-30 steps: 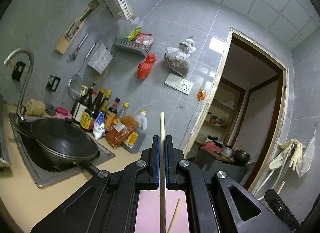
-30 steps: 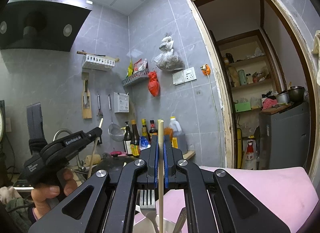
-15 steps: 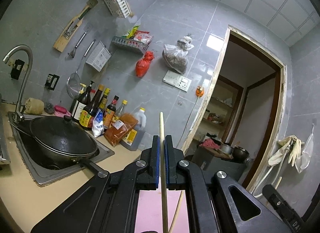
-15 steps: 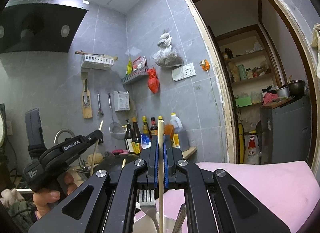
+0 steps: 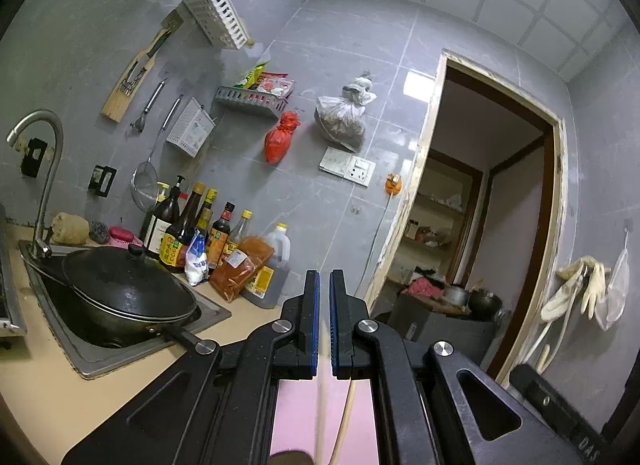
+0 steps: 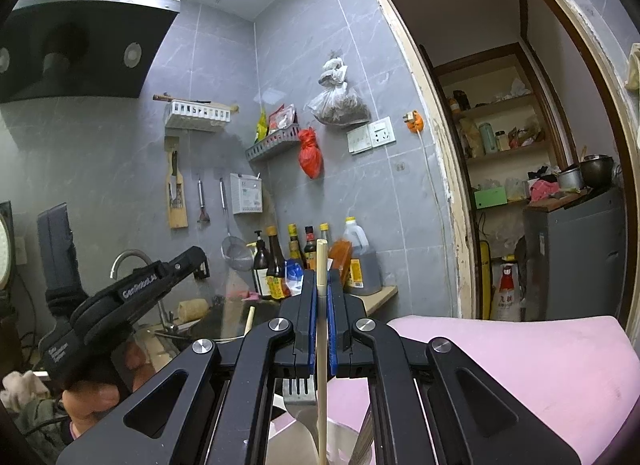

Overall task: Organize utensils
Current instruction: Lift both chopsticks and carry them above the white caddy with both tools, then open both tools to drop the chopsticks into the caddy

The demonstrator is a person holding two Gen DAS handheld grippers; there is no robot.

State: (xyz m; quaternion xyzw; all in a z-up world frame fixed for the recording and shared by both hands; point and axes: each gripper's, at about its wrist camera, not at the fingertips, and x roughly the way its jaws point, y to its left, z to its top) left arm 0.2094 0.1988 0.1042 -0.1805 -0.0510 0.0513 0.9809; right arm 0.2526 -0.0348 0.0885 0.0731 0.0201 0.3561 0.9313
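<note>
I had the utensil sorting at its carrying stage: each claw gripped one wooden chopstick, both pointing level above a pink surface [image 6: 520, 365], with neither stick yet set down.

The right claw [image 6: 321, 285] was pinched nearly shut on its chopstick [image 6: 321, 261], the blue pads [image 6: 310, 305] pressed against it on both sides. The stick stood upright through the jaws, its squared tip poking out above them and its lower end running down toward a pale container [image 6: 340, 429] partly hidden under the claw. A steel fork [image 6: 298, 393] stood tines-up just beside the stick, and the handle of another piece of cutlery [image 6: 365, 437] leaned at the right; I could not tell what it was.

The left claw [image 5: 324, 285] was likewise closed to a narrow slit on a chopstick [image 5: 320, 405], blurred in its own view, passing between the pads and down past the lower edge. A second wooden stick [image 5: 346, 417] slanted just to the right of it, outside the jaws. Seen from the right wrist, the left claw's black body [image 6: 132, 297] sat in a hand [image 6: 96, 393] near the sink's tap [image 6: 124, 261].

I judged the next move to be lowering each stick into the container with the other cutlery, which called for keeping the sticks upright, clearing the fork, and releasing only once the ends were inside. The desk [image 5: 48, 393], with its lidded wok [image 5: 124, 285] in the sink, lay well to the left.
</note>
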